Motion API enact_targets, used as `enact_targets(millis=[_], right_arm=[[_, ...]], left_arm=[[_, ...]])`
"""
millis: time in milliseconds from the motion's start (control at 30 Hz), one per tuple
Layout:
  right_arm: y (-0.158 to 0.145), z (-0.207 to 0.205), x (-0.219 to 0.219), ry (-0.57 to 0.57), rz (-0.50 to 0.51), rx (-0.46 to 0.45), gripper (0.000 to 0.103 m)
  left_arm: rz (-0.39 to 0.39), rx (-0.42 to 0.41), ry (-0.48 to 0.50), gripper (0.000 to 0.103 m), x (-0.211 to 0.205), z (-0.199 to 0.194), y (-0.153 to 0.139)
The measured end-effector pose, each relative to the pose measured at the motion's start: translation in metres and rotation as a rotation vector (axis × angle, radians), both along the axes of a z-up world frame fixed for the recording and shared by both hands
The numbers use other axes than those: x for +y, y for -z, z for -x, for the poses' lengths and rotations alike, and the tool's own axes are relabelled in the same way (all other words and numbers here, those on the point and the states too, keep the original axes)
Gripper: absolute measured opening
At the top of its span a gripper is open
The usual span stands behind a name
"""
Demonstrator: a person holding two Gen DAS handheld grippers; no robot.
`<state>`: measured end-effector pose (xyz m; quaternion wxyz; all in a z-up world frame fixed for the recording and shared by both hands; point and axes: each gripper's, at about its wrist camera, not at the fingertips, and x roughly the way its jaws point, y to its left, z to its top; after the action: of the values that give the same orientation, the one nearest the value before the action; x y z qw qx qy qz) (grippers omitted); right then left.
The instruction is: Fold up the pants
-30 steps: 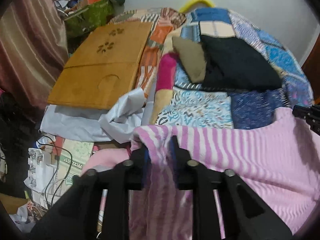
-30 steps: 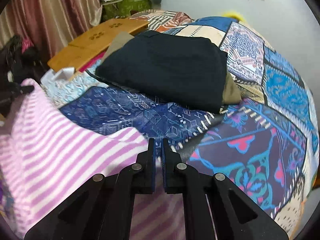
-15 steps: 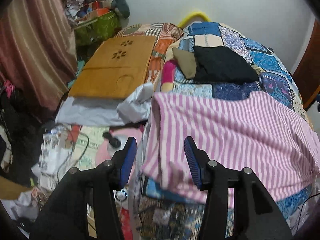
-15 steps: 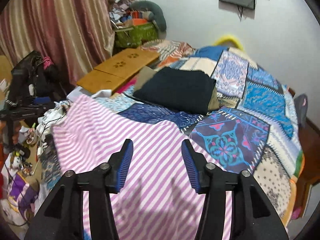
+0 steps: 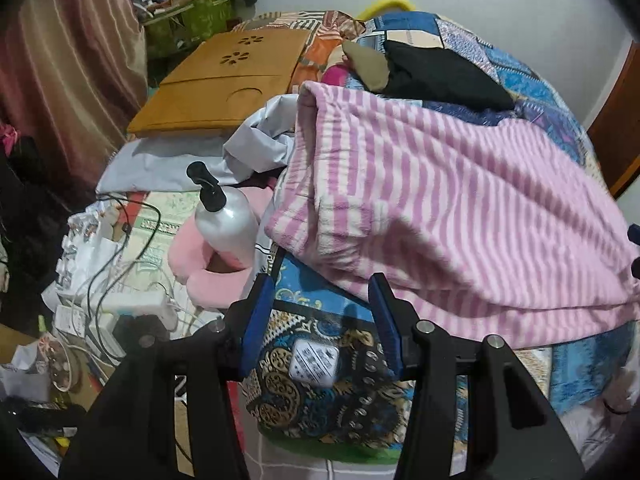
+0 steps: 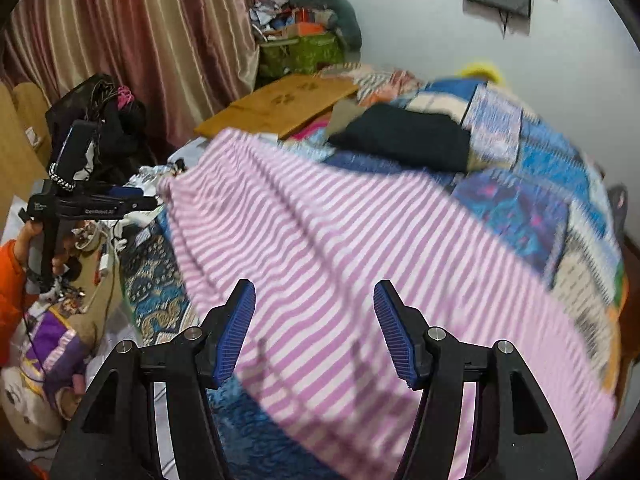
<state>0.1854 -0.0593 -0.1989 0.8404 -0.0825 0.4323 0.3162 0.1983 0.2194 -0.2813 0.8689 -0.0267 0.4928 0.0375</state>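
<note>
pants (image 5: 440, 200) lie across the bed (image 5: 560, 76), folded clothes (image 5: 436, 72) behind them, board (image 5: 224, 80) to the left

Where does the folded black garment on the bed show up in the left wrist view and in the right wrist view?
Left wrist view: black garment lies upper right of centre, just beyond the far edge of the striped pants.
Right wrist view: black garment lies upper centre-right, again past the striped pants.
Shared landmark: wooden board, left of the garment in both.

Right-wrist view smeared by motion across the patchwork quilt (image 6: 560, 216) and folded dark garment (image 6: 404, 140); the striped pants (image 6: 360, 264) ran under that camera's frame edge, their near hem unseen; left-wrist view cut them off at right.
</note>
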Motion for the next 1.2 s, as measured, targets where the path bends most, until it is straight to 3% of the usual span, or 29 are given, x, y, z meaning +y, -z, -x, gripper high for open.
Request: enact_targets(millis=[133,200,267,467,633,700,800,900,1033,1200], right_arm=[[0.023,0.000,0.006,0.017,0.034,0.018,0.058],[0.029,0.005,0.008,0.015,0.040,0.030,0.058],[0.037,0.003,0.008,0.020,0.030,0.061,0.058],[0.047,0.005,0.008,0.044,0.006,0.073,0.058],[0.047,0.006,0.006,0.057,-0.013,0.082,0.058],[0.047,0.006,0.006,0.058,-0.016,0.084,0.058],[0.048,0.007,0.010,0.060,-0.011,0.083,0.060],[0.048,0.010,0.011,0.061,-0.009,0.072,0.061],[0.046,0.012,0.007,0.063,-0.022,0.073,0.060],[0.034,0.021,-0.003,0.065,0.004,0.051,0.060]], left_arm=[[-0.067,-0.072,0.019,0.043,-0.009,-0.001,-0.001],[-0.068,-0.092,0.040,0.033,-0.012,-0.004,-0.002],[-0.065,-0.091,0.061,0.026,-0.013,-0.008,0.000],[-0.095,-0.084,0.080,0.019,-0.016,-0.012,0.007],[-0.257,-0.111,0.051,0.006,-0.014,-0.013,-0.003],[-0.246,-0.107,0.036,0.002,-0.002,-0.019,-0.008],[-0.331,-0.090,-0.033,0.000,0.018,-0.028,-0.006],[-0.193,-0.040,-0.060,0.000,0.044,-0.026,-0.001],[-0.124,-0.059,-0.044,0.002,0.045,-0.014,-0.012],[-0.025,-0.097,0.021,0.012,0.017,-0.007,-0.039]])
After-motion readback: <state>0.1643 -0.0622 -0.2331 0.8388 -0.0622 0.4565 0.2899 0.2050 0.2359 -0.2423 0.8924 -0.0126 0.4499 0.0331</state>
